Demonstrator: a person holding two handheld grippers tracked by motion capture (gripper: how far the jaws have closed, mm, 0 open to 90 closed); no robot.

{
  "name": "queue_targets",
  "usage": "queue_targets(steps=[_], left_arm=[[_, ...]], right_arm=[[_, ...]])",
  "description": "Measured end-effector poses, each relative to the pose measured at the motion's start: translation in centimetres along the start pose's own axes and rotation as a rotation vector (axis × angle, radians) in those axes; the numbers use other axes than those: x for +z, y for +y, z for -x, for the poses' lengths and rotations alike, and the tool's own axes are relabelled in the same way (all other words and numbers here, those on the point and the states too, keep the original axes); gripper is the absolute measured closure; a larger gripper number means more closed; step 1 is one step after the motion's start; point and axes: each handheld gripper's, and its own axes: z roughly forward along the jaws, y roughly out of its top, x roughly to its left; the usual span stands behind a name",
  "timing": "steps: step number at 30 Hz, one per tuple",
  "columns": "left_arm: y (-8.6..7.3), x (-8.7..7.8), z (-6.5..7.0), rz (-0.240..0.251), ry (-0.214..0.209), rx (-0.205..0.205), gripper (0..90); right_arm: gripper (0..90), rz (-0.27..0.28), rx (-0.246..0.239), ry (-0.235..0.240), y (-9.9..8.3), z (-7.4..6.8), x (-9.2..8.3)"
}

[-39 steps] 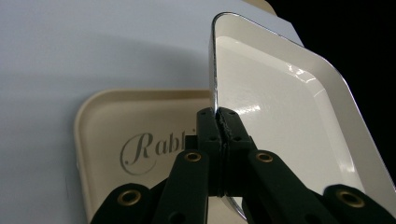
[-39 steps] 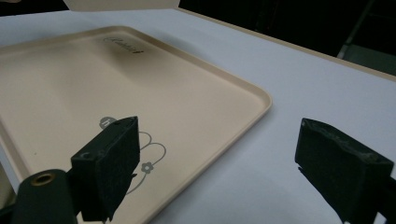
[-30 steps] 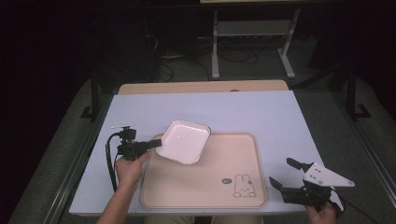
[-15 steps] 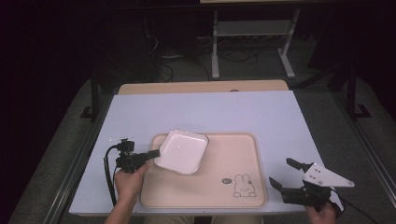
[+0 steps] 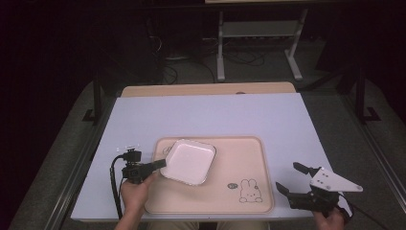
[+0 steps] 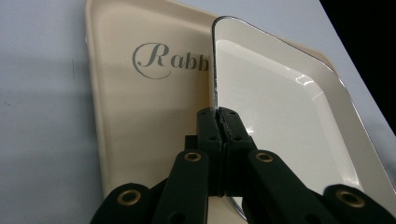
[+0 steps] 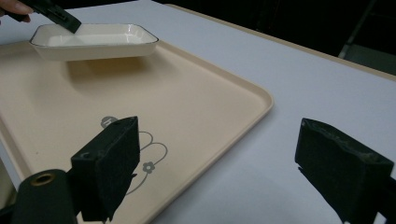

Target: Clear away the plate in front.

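Observation:
A white square dish [image 5: 188,161] with a thin dark rim hangs just above the left part of a beige tray [image 5: 244,191]. My left gripper [image 5: 161,163] is shut on the dish's left rim; in the left gripper view its jaws pinch the rim of the dish [image 6: 275,107] at the gripper's tips [image 6: 219,122]. The tray [image 6: 135,102] carries "Rabb" lettering and a rabbit drawing [image 5: 249,189]. My right gripper [image 5: 292,178] stands open at the table's front right corner, off the tray, with nothing between its pads [image 7: 109,163]. In the right gripper view the dish [image 7: 93,41] floats over the tray [image 7: 187,107].
The pale lilac table [image 5: 210,115] stretches wide behind the tray, with a wooden strip [image 5: 206,89] along its far edge. A metal stand [image 5: 258,33] and cables sit on the dark floor beyond. The table's edges drop off at both sides.
My left gripper has drawn the dish back toward the near left and lower, close over the tray. The right gripper has stayed put.

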Motion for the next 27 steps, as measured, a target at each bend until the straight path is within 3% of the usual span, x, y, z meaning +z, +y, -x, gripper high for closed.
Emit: queue_targets(steps=[10,19,22,27], left_arm=[[-0.6,0.6,0.6,0.003,0.016,0.000,88.6],[-1.6,1.1,1.4,-0.014,0.076,0.043,88.6],[-1.7,1.3,1.9,-0.031,0.112,0.082,88.4],[-2.2,1.4,2.4,-0.052,0.136,0.096,88.1]], right_arm=[[13.1,0.001,0.000,0.001,0.0,0.0,0.0],[13.1,0.000,-0.001,0.003,0.0,0.0,0.0],[13.1,-0.001,-0.002,0.004,0.0,0.0,0.0],[13.1,0.001,-0.001,0.003,0.0,0.0,0.0]])
